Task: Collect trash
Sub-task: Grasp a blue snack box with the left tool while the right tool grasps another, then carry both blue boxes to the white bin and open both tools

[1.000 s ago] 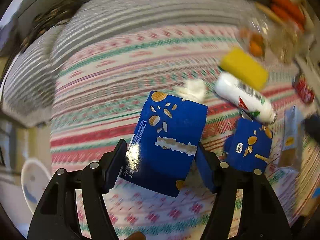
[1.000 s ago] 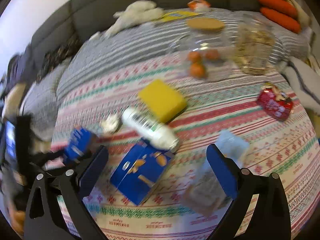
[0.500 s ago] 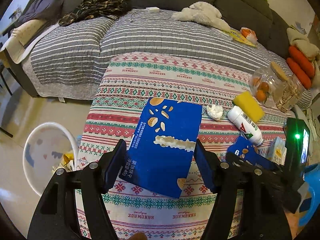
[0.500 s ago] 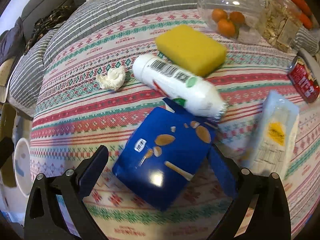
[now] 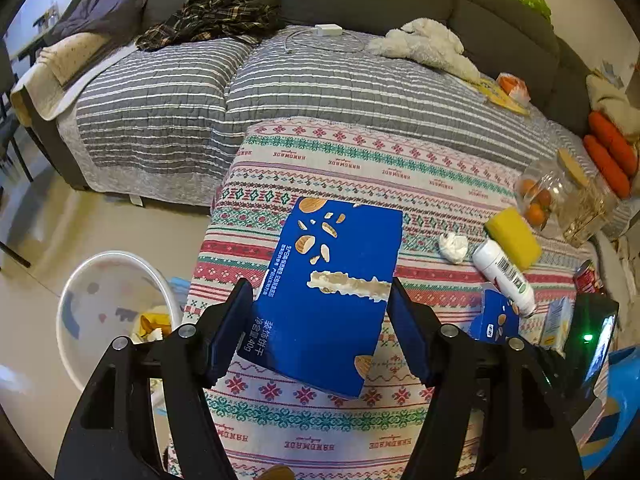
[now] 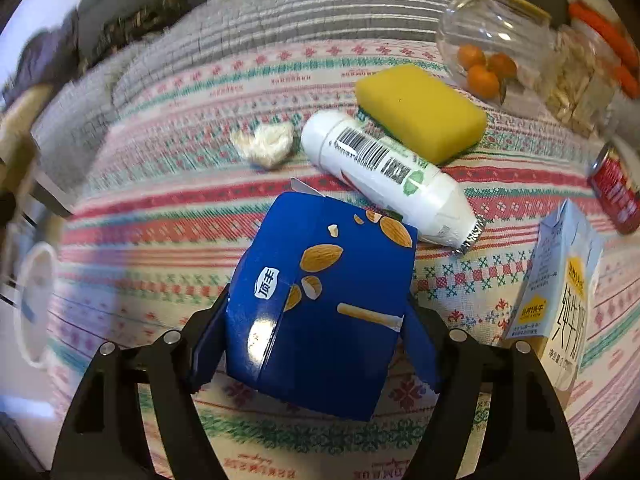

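Note:
My left gripper (image 5: 320, 332) is shut on a torn blue snack box (image 5: 328, 292) and holds it above the patterned tablecloth (image 5: 360, 160). My right gripper (image 6: 316, 344) has its fingers against both sides of a second blue snack box (image 6: 320, 304) that lies on the cloth. That box also shows in the left wrist view (image 5: 494, 320). A white bottle (image 6: 384, 176), a crumpled tissue (image 6: 266, 144) and a milk carton (image 6: 560, 300) lie close by. A white bin (image 5: 108, 308) with some trash stands on the floor at the left.
A yellow sponge (image 6: 420, 108), a clear jar with oranges (image 6: 488, 48), a jar of snacks (image 6: 576, 80) and a red can (image 6: 616, 192) sit at the table's far right. A grey striped sofa (image 5: 280, 80) with clothes and a plush toy lies behind the table.
My left gripper has lifted the torn box and pulled back leftward, bringing the bin into view. My right gripper has moved down onto the second blue box and closed on its sides.

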Motion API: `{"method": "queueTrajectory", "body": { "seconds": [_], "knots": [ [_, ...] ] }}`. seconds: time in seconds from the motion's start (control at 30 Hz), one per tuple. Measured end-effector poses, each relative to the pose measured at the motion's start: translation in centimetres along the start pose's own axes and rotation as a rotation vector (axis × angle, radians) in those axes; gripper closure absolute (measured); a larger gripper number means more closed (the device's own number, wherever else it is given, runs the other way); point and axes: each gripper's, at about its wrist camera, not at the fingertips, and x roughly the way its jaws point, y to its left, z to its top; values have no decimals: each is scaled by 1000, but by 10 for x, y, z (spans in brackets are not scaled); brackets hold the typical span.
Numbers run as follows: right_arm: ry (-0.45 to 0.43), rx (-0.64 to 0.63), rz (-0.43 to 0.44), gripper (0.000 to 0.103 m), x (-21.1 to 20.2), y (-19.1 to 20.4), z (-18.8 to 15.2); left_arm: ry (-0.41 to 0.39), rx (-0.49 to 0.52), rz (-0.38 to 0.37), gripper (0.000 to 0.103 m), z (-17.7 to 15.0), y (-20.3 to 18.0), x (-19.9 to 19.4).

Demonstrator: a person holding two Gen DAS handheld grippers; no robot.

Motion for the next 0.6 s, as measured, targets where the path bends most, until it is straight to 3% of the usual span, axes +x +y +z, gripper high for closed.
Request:
{"method": "queueTrajectory", "body": {
  "seconds": [0.07,0.3,0.43,0.6],
  "knots": [
    [-42,28,51,29,-15,-6,6,-12,-7,-18,38,1,0,-4],
    [-268,14,109,29,-68,3,26,-63,-3,-47,38,0,-4,-14],
    [-356,-35,76,28,-84,12,26,-92,-2,-55,38,0,-8,-17],
    [-385,-73,52,28,-89,20,24,-125,-6,-51,38,-2,-11,-20]
  ]
}}
